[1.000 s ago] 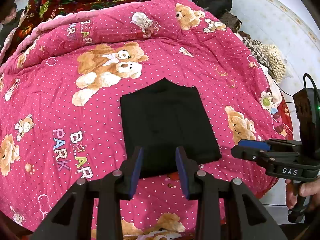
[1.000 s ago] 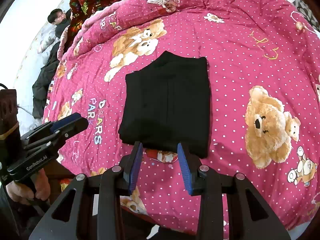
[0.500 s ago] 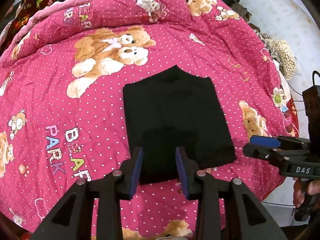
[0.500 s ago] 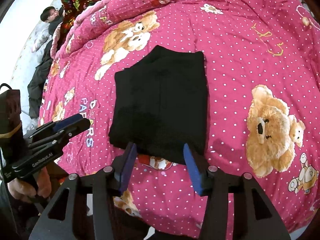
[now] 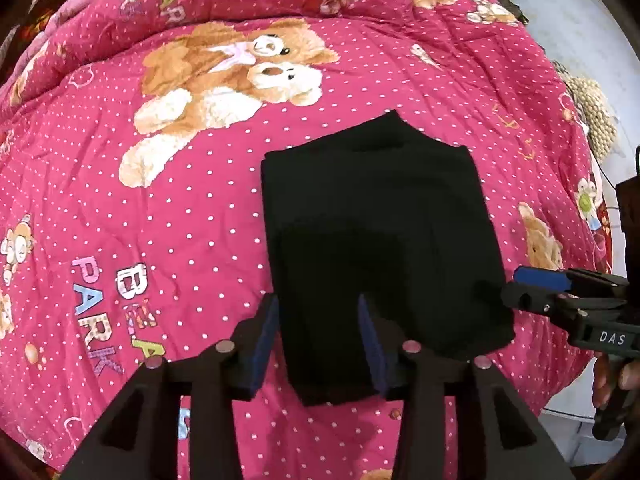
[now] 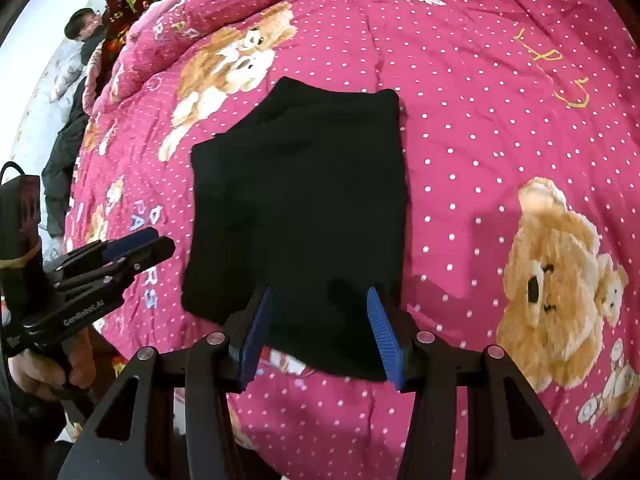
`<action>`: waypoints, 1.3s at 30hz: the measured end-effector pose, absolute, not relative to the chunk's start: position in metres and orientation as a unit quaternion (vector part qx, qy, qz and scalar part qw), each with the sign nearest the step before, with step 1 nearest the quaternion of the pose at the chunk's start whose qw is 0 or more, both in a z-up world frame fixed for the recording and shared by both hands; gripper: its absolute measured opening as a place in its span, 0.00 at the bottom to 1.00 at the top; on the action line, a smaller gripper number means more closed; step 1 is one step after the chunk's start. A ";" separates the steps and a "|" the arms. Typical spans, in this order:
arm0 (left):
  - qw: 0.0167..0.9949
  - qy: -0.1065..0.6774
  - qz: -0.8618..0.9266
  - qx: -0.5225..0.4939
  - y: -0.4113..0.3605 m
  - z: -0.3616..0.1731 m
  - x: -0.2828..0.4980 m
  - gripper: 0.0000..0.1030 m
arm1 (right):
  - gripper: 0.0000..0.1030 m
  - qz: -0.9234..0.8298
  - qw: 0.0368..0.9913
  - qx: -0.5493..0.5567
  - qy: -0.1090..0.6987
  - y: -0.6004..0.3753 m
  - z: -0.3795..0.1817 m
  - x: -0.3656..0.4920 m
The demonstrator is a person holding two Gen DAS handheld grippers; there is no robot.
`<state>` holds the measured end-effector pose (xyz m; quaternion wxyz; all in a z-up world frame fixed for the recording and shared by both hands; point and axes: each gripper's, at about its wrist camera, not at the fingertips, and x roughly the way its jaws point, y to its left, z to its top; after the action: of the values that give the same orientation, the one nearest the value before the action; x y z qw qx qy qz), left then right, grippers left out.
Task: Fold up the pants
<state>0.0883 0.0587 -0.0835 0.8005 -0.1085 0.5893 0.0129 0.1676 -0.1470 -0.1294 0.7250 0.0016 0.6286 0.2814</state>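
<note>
The black folded pants (image 5: 376, 240), a soft dark fabric rectangle, are lying flat near the front edge of the pink polka-dot quilt w/ teddy-bear print (image 5: 160, 208), roughly mid-bed.

The left gripper (image 5: 318, 340), black frame w/ blue pads, is hovering at the near left corner of the pants. Its jaws are standing spread, cloth edge showing between them; whether a pad is touching fabric can't be told from the left wrist view.

The right gripper (image 6: 320, 328) is sitting at the near right part of the same hem, jaws also spread wide, nothing pinched. In the right wrist view the left gripper's side profile (image 6: 120, 252) is showing just beside the pants' left edge.

Step in hand, as I'm reading it: lining up both tools on the near hem for one more fold (pants already look folded down to a compact rectangle, so task is well along).

Next move is calling for: lowering both so one pad slides under the near edge, closing on all layers together, then lifting evenly and carrying the hem toward the far edge.

Risk: grabbing only the top layer, undoing the stack.

A person in dark clothes (image 6: 76, 92) is lying beyond the bed's left side.
</note>
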 end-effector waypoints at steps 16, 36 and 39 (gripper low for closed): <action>0.781 0.591 0.003 -0.202 0.098 -0.129 0.120 0.50 | 0.52 0.262 0.716 0.009 0.647 -0.145 -0.166 0.215; 0.776 0.581 -0.041 -0.243 0.092 -0.152 0.122 0.57 | 0.52 0.303 0.687 0.020 0.660 -0.133 -0.183 0.207; 0.775 0.588 -0.042 -0.228 0.090 -0.154 0.131 0.57 | 0.49 0.294 0.686 0.022 0.665 -0.128 -0.185 0.217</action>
<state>0.1307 0.0905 -0.1539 0.7753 -0.2280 0.5875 -0.0416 0.2167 -0.1282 -0.1848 0.6860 0.0223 0.6651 0.2944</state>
